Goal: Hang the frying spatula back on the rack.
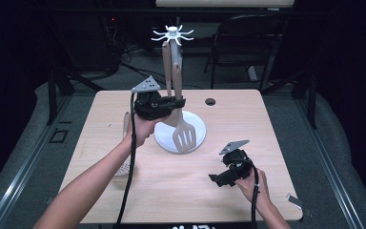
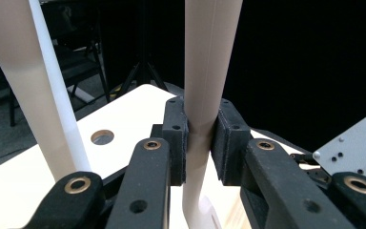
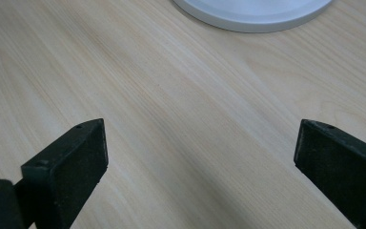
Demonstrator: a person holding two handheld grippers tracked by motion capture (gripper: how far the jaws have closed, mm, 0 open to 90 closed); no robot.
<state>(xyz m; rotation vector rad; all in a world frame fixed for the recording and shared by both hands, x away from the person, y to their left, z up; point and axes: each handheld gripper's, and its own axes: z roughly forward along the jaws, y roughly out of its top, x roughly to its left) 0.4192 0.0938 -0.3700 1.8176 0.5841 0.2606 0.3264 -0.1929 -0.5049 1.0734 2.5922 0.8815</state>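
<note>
Light: bright and even on the table (image 1: 124, 200), seemingly from overhead; surroundings nearly black.
Shadows: soft, faint, close under the grippers.
Glare: the white stand base (image 3: 252, 14) nearly blown out at top centre.
Focus: high view soft and low-detail; near jaws in the left gripper view slightly blurred.

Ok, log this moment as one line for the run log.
left gripper: shut on slotted spatula handle | right gripper: open over table | rack: upright

overhead forward-down, two close gripper views
</note>
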